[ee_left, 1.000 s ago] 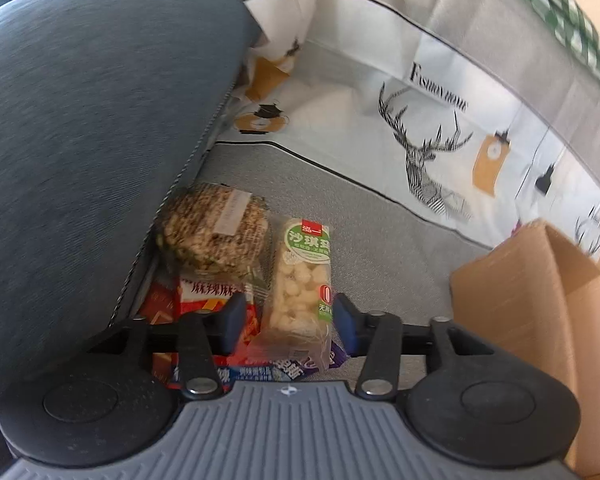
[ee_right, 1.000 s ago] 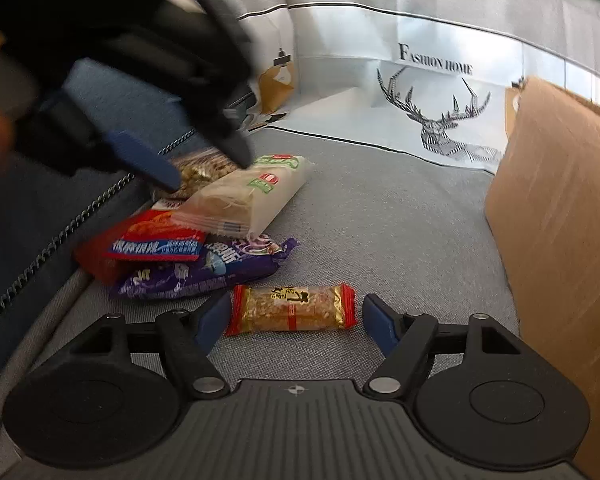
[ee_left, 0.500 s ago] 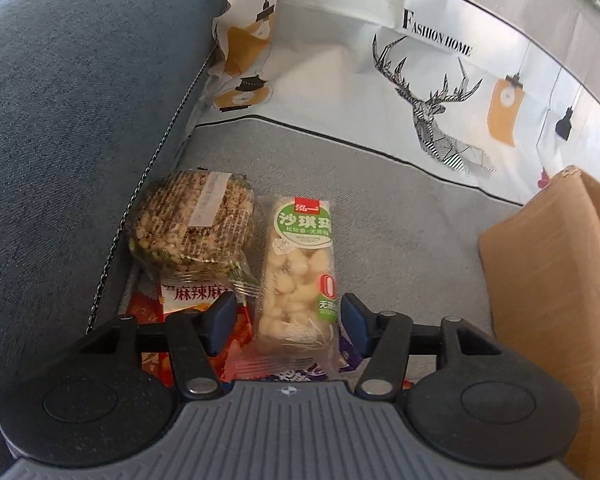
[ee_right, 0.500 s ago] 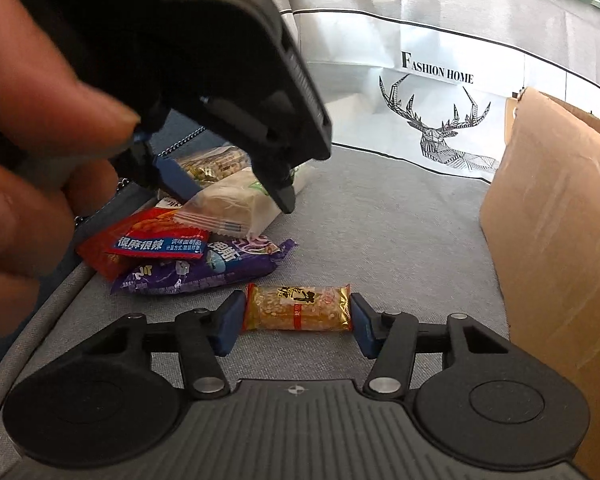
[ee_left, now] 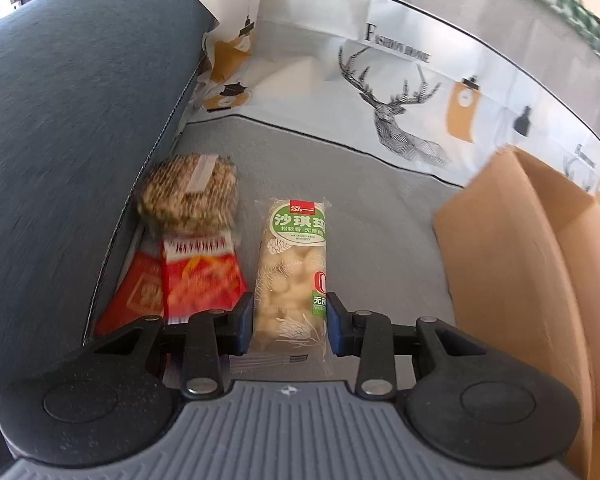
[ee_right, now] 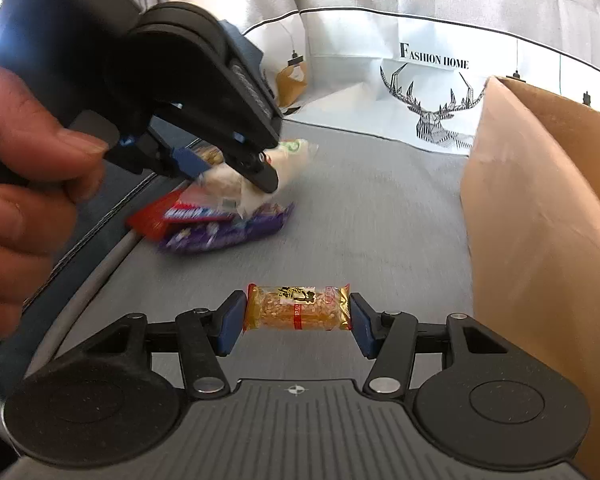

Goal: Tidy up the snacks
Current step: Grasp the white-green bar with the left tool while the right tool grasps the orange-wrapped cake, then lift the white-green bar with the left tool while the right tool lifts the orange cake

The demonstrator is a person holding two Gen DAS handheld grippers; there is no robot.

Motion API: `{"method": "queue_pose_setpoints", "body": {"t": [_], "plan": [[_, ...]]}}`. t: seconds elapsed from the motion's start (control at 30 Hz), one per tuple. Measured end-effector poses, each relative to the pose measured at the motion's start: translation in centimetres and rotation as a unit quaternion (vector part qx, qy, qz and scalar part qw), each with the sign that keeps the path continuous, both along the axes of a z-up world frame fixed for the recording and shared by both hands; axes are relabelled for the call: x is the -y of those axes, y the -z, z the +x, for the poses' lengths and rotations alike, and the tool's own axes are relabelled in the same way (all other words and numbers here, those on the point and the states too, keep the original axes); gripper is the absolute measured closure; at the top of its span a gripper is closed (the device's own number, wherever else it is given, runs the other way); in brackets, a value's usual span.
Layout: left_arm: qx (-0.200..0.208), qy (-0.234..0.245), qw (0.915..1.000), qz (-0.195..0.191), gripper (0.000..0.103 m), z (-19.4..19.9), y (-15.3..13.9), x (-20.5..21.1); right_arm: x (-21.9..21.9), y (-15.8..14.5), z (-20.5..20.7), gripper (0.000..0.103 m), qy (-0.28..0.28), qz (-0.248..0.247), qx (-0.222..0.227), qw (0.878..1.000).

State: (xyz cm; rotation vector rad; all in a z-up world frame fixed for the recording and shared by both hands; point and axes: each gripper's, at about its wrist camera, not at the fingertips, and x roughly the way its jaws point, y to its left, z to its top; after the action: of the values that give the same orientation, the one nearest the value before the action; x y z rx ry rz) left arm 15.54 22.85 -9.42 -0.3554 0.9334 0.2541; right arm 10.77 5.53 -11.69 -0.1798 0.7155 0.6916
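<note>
My left gripper (ee_left: 290, 326) is shut on a long clear packet of pale puffed snack with a green label (ee_left: 294, 268), held off the sofa seat. It also shows in the right wrist view (ee_right: 256, 184), gripped by the left gripper (ee_right: 236, 172). A round seeded cake (ee_left: 188, 196) and red packets (ee_left: 200, 276) lie by the sofa arm. A purple packet (ee_right: 228, 232) lies under the red one (ee_right: 168, 216). My right gripper (ee_right: 298, 322) is shut on a small golden peanut bar (ee_right: 298, 312), held above the seat.
An open cardboard box (ee_left: 540, 280) stands at the right, also in the right wrist view (ee_right: 540, 208). A dark blue sofa arm (ee_left: 60, 140) rises at the left. A white deer-print cloth (ee_left: 400, 92) covers the back. The grey seat (ee_right: 360, 232) lies between.
Both grippers have closed on their snacks. The left has lifted the puffed snack packet off the pile; the right has lifted the peanut bar off the seat.
</note>
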Motion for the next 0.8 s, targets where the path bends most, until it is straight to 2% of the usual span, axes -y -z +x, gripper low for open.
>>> {"method": "queue_pose_setpoints", "body": {"t": [0.1, 0.23, 0.33, 0.5, 0.6, 0.73, 0.8], "plan": [[-0.009, 0.008, 0.9998, -0.015, 0.063, -2.4, -0.3, 0.8, 1.5, -0.9, -1.7, 0.046, -0.017, 0.000, -0.009, 1.000], [-0.015, 0.032, 0.9972, -0.067, 0.063, -4.6, 0.0, 1.4, 3.2, -1.9, -3.6, 0.046, -0.029, 0.002, -0.020, 0.999], [-0.043, 0.057, 0.9947, -0.075, 0.063, -4.9, 1.1, 1.9, 3.8, -2.2, -4.4, 0.046, -0.032, 0.005, -0.034, 0.999], [-0.107, 0.084, 0.9891, -0.055, 0.063, -4.6, 3.1, 3.1, 3.7, -1.0, -4.9, 0.046, -0.032, -0.023, -0.035, 0.999], [-0.114, 0.090, 0.9884, -0.042, 0.062, -4.5, 3.4, 3.8, 3.5, -0.1, -4.6, 0.046, -0.028, -0.035, -0.044, 0.998], [-0.111, 0.081, 0.9895, -0.044, 0.052, -4.2, 3.5, 4.0, 3.3, 0.7, -4.2, 0.045, -0.025, -0.043, -0.056, 0.997], [-0.113, 0.079, 0.9897, -0.041, 0.051, -3.8, 3.5, 4.3, 3.1, 1.1, -4.0, 0.043, -0.022, -0.046, -0.063, 0.997]]}}
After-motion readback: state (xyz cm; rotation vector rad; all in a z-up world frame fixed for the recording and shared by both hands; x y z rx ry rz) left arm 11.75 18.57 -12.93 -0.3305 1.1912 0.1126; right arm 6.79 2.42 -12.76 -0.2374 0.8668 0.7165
